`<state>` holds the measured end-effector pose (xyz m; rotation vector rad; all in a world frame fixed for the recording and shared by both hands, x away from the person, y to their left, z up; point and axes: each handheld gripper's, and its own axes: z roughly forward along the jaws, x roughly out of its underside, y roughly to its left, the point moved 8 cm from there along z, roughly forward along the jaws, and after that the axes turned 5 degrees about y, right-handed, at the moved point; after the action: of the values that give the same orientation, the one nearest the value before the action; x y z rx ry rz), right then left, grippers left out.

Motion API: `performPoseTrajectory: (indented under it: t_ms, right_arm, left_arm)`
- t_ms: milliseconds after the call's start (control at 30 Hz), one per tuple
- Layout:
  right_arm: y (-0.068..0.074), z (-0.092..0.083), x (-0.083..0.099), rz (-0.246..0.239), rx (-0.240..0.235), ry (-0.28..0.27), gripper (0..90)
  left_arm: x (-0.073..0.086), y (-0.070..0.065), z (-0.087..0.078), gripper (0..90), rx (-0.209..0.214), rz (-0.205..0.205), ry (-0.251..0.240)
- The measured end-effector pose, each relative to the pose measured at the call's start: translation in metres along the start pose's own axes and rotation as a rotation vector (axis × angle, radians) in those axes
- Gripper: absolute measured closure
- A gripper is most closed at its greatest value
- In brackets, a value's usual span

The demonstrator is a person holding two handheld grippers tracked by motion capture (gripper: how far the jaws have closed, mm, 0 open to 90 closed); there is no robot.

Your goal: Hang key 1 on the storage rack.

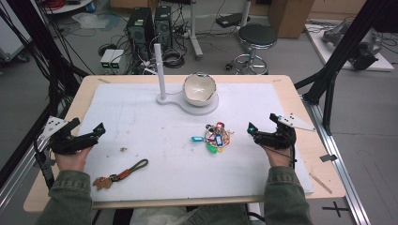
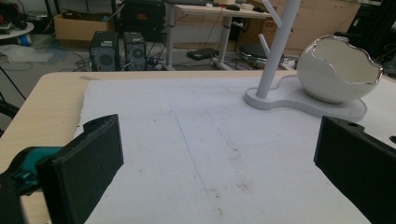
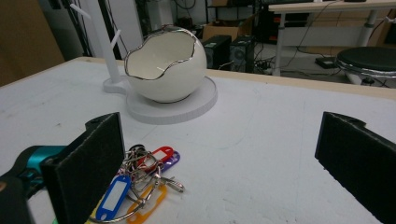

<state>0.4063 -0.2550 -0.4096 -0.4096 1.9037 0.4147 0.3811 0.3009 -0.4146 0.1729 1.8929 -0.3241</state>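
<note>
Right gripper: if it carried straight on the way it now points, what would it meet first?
Probably the bunch of keys with coloured tags, lying just ahead by the right gripper's left finger; beyond stands the egg-shaped bowl. Depth is uncertain.

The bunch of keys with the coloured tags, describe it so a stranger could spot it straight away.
On the white mat, look just in front of the egg-shaped bowl. The bunch of keys lies there, left of the right gripper. Its blue, green, red and yellow plastic tags distinguish it from the brown leather keychain.
</note>
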Motion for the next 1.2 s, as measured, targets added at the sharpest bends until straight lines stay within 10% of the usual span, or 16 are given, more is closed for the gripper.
performPoseTrajectory:
  t_ms: [1200]
  right_arm:
    - [-0.002,0.005,0.006,0.016,0.016,0.04,0.7]
  left_arm:
    - [0.013,-0.038,0.004,1.7,0.161,0.044,0.143]
